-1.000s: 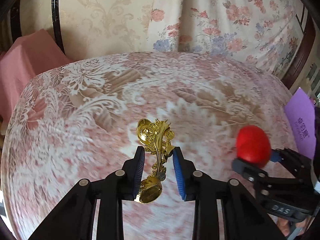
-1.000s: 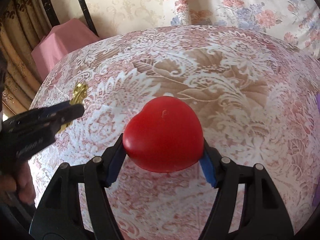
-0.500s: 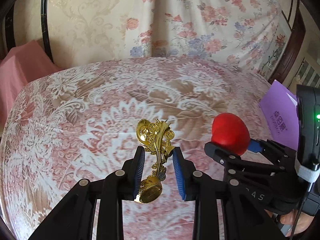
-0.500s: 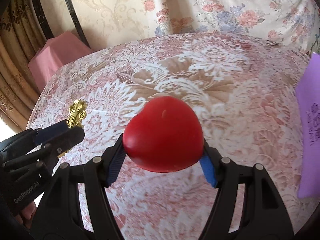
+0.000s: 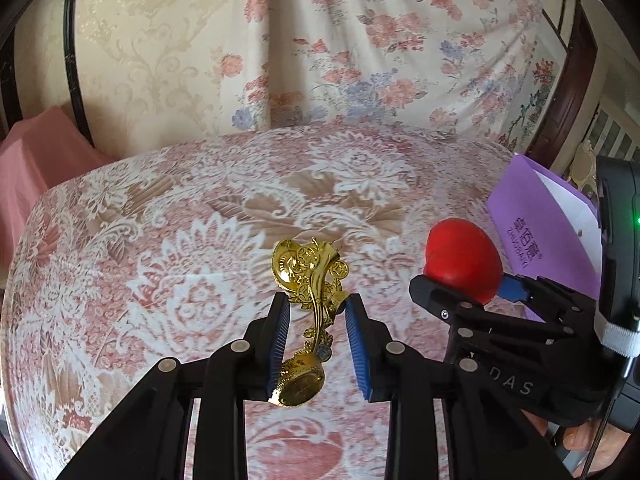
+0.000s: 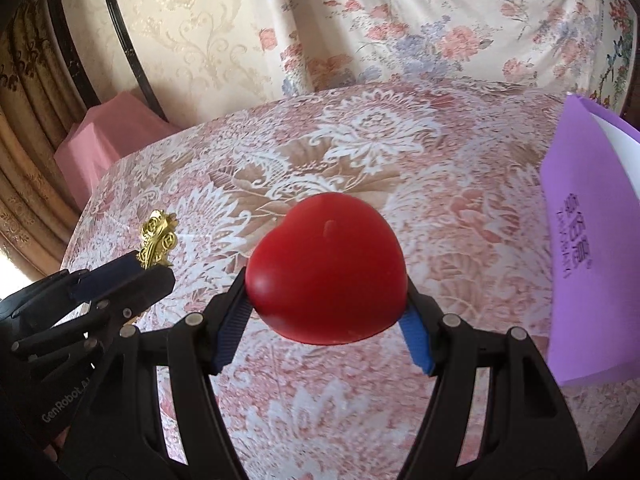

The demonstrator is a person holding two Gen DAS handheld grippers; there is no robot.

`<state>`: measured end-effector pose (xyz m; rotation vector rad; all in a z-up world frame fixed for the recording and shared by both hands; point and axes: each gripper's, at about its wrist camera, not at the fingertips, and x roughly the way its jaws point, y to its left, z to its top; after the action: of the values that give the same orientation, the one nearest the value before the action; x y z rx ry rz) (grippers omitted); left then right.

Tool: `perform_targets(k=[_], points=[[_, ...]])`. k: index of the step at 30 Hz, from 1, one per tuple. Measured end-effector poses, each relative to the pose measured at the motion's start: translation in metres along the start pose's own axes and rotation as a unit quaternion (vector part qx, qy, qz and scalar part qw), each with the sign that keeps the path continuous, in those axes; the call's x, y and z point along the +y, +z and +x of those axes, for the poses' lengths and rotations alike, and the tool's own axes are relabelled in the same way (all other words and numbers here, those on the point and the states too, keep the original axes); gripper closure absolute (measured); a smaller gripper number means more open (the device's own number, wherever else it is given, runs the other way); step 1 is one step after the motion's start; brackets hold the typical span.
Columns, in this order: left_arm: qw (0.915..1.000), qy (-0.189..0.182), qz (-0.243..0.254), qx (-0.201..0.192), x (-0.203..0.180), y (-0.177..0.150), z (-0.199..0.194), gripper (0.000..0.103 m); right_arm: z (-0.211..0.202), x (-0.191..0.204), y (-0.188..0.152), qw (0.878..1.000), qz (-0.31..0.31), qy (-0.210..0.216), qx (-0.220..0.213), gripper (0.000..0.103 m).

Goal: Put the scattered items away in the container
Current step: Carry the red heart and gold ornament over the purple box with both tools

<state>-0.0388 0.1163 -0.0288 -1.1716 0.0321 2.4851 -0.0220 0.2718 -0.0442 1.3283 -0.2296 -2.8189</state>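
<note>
Gold ornament [image 5: 310, 312]: rigid, ornate, likely slippery, clamped mid-stem in left gripper [image 5: 318, 334] above counter [image 5: 168, 240]; red heart [image 6: 326, 268]: seemingly soft, light, pinched across its flanks in right gripper [image 6: 326, 320], near purple box [image 6: 588, 248].

Readable markings on the purple container and the two grippers

The purple cardboard container [image 5: 532, 220] is showing printed characters with small Latin lettering beside them, too small to make out. The black right gripper [image 5: 466, 280] is displaying "DAS" on its body, with more letters hidden. The black left gripper [image 6: 148, 268] is carrying "GenRobot.A", cut off.
</note>
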Motion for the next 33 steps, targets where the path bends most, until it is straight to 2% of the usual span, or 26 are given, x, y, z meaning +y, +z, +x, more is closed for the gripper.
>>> perform_targets(k=[12, 33], points=[[0.9994, -0.01, 0.026, -0.019, -0.044, 0.019, -0.011, 0.073, -0.04, -0.031, 0.01, 0.999, 0.012, -0.02, -0.032, 0.033], [0.9932, -0.058, 0.086, -0.053, -0.132, 0.05, -0.024, 0.073, -0.093, -0.098, 0.019, 0.994, 0.052, -0.056, -0.077, 0.033]])
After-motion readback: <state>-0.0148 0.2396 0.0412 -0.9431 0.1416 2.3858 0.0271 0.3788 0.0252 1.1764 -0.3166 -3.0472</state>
